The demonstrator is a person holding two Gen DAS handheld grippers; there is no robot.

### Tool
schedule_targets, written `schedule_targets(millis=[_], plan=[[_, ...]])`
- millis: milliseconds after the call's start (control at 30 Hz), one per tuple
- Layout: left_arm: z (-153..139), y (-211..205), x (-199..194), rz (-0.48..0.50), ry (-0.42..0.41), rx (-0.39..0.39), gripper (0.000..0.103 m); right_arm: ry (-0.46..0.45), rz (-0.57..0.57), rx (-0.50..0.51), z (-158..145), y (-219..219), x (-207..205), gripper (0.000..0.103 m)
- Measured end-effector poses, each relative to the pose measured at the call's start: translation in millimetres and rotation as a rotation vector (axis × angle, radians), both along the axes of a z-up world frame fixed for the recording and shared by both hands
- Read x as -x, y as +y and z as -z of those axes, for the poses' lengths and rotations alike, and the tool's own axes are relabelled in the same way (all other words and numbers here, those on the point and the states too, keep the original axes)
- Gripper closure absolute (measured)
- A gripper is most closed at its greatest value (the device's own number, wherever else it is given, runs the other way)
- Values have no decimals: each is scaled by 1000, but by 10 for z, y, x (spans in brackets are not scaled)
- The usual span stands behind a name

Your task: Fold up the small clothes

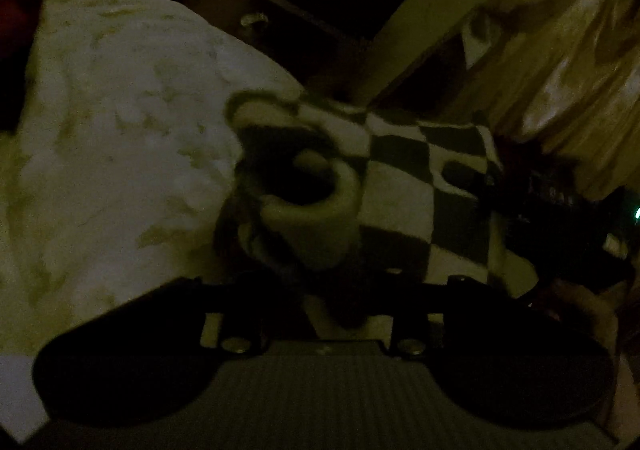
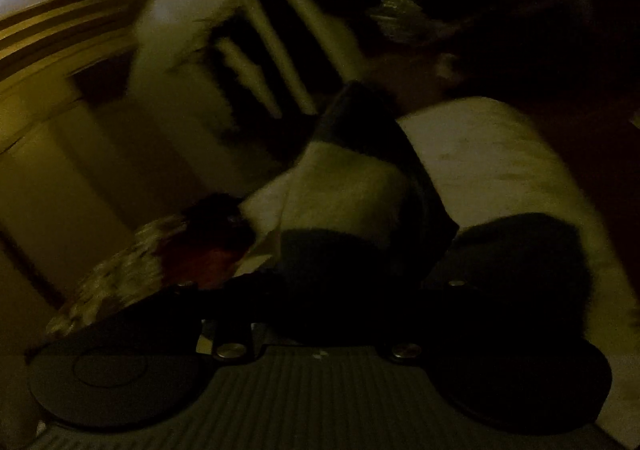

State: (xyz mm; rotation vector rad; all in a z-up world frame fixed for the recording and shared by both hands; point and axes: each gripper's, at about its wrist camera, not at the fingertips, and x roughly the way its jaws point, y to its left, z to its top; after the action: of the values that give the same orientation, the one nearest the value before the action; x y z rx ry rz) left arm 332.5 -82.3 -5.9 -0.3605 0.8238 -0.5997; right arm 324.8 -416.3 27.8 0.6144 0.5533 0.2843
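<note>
**Checkered garment lifted over a pale bed**

Checkered garment (image 1: 400, 186): a black-and-white cloth, bunched and raised above the pale bedsheet (image 1: 120, 138), filling the centre of the left wrist view and running toward 3 o'clock. Left gripper (image 1: 340, 290): at 6 o'clock, fingers lost in darkness against the cloth; whether it pinches the cloth cannot be told. Right gripper (image 2: 332, 282): at 6 o'clock in the right wrist view, with the garment (image 2: 340, 186) draped directly over it; its closure likewise cannot be told. Curtain (image 1: 568, 62) at 2 o'clock. Both views are dim and blurred.
</note>
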Motion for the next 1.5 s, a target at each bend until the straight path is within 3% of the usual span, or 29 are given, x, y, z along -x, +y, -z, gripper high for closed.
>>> schedule_targets(millis=[133, 233, 300, 367, 400, 467, 533, 600, 633, 733, 867, 1000, 1167, 1367, 1500], plan=[[305, -572, -307, 14, -3, -138, 63, 111, 84, 43, 442, -360, -345, 38], [541, -638, -362, 5, 15, -166, 41, 176, 124, -7, 953, -536, -509, 27], [598, -687, -389, 5, -11, -211, 9, 161, 149, -40, 1194, -606, -539, 14], [617, -777, -388, 17, -57, -286, 0, 131, 176, -76, 1319, -643, -514, 7], [605, -790, -386, 27, -50, -288, 0, 126, 181, -78, 1340, -647, -510, 0], [573, -729, -483, 13, 5, -274, 0, 127, 187, -87, 1325, -648, -465, 0], [409, -631, -403, -37, 13, -315, 0, 112, 204, -22, 1133, -578, -385, 0], [153, -640, -305, -76, -71, -453, 0, 77, 245, 141, 820, -480, -254, 0], [-24, -658, -198, -86, -150, -525, 0, 66, 252, 224, 687, -515, -173, 0], [-419, -722, 106, -40, -296, -644, 0, 46, 167, 361, 278, -355, 4, 0], [-659, -852, 347, 41, -292, -719, 0, 130, -10, 397, -62, -110, 257, 0], [-602, -1063, 510, 75, -288, -817, 0, 217, -97, 481, -177, 216, 393, 0], [-326, -1233, 531, 100, -323, -917, 0, 250, -127, 534, -1, 348, 524, 0], [-191, -1189, 374, 99, -271, -886, 0, 268, -131, 569, 79, 396, 510, 0], [-121, -1185, 322, 82, -273, -907, 0, 263, -141, 593, 112, 431, 503, 0]])
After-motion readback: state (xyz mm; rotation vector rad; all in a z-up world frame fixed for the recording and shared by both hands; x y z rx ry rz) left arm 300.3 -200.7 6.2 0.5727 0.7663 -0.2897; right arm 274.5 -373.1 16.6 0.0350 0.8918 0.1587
